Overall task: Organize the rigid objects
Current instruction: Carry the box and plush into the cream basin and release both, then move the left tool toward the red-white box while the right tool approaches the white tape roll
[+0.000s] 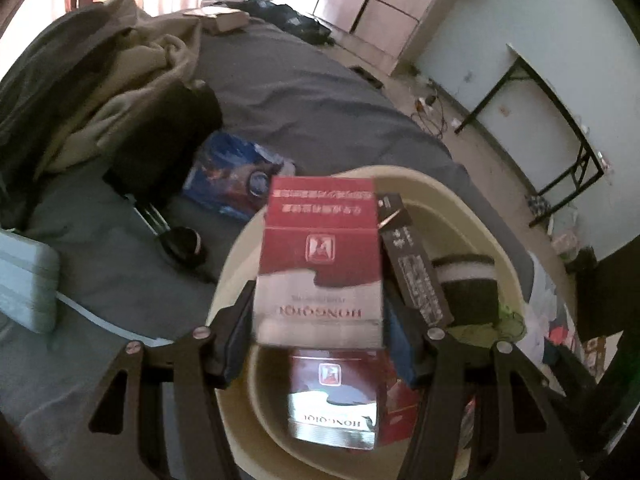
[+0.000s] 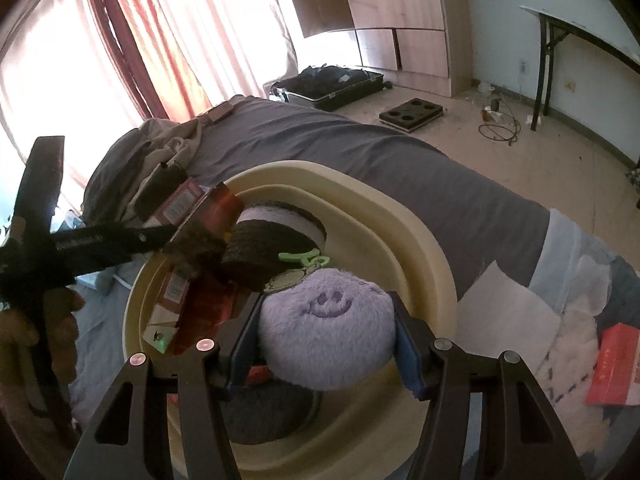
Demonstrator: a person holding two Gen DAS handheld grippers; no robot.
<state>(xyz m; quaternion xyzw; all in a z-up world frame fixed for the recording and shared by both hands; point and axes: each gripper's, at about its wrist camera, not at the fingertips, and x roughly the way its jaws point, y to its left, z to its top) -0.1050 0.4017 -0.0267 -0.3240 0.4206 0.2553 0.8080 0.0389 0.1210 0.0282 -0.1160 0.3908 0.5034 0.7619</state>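
The left gripper point(image 1: 320, 332) pinches a red cigarette box point(image 1: 320, 260) above the cream basin point(image 1: 472, 204). At the basin's six o'clock, the right gripper point(image 2: 326, 350) squeezes a purple plush toy point(image 2: 326, 324).

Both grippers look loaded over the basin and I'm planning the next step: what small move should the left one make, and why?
Probably lower the left gripper a little and open it. Its fingers clamp a red box above the cream basin, right over another red box already lying inside.
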